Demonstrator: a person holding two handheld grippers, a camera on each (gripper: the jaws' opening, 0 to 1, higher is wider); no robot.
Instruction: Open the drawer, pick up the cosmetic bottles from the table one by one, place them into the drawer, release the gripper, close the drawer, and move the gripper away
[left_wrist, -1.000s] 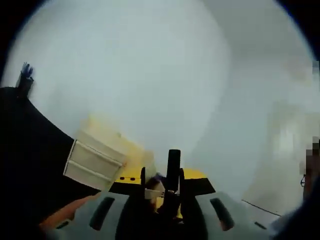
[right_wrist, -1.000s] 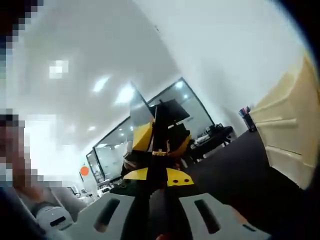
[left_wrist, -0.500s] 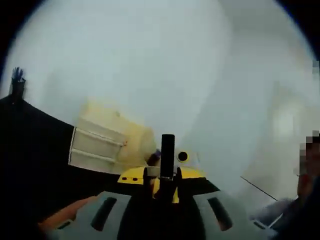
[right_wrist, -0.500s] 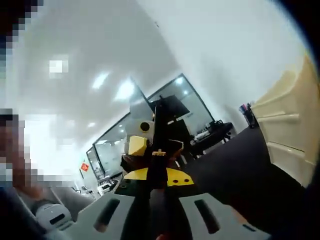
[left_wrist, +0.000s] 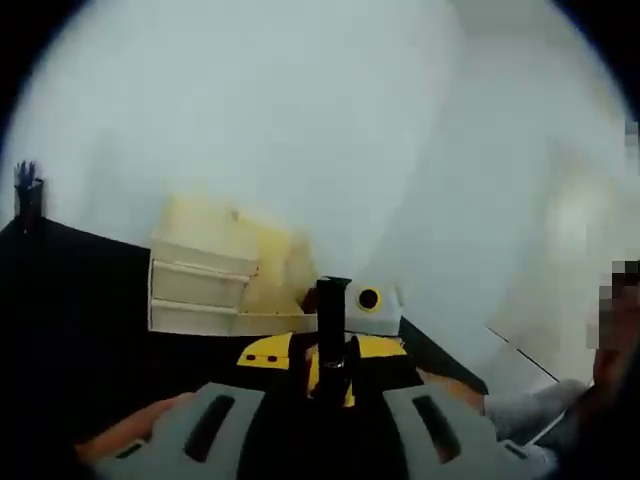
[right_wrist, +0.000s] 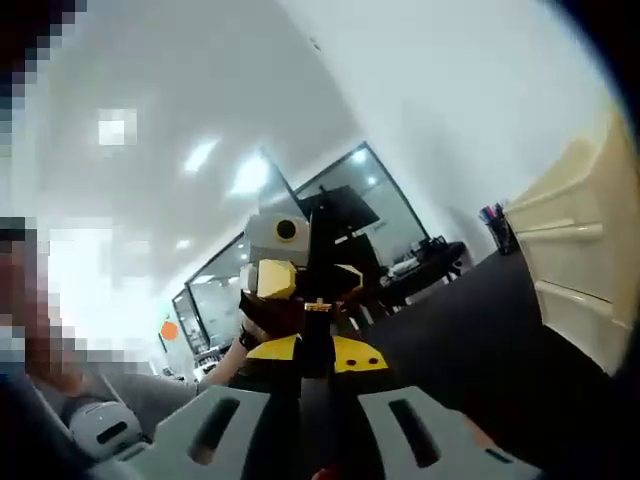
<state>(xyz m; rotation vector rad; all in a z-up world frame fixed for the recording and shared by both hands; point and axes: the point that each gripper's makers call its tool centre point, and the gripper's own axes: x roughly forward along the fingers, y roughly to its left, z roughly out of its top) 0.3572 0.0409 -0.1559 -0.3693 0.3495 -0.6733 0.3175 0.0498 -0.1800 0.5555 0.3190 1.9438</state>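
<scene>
Both views tilted hard; much is blurred. Left gripper view: pale wall and ceiling take most of the view, soft and featureless. No cosmetic bottles can be made out.

Drawer unit (left_wrist: 205, 285): cream-yellow, small chest with two pale drawer fronts stacked, long ridge handles running across each. Sits on the dark worktop (left_wrist: 70, 300) against the wall, ahead and left of the left gripper (left_wrist: 332, 330). Drawers look shut, though blur makes this uncertain. In right gripper view the same unit (right_wrist: 585, 265) is cut off at the right edge, fronts running lengthwise along the frame side.

Left gripper: fingers pressed together into one dark bar, nothing between them. Right gripper (right_wrist: 318, 290): fingers likewise closed, empty.

The other gripper crosses just beyond each view's own fingers, partly hidden by them. A hand (right_wrist: 255, 335) holds it in right gripper view. Far end: glass partition (right_wrist: 300, 250), ceiling lights.
</scene>
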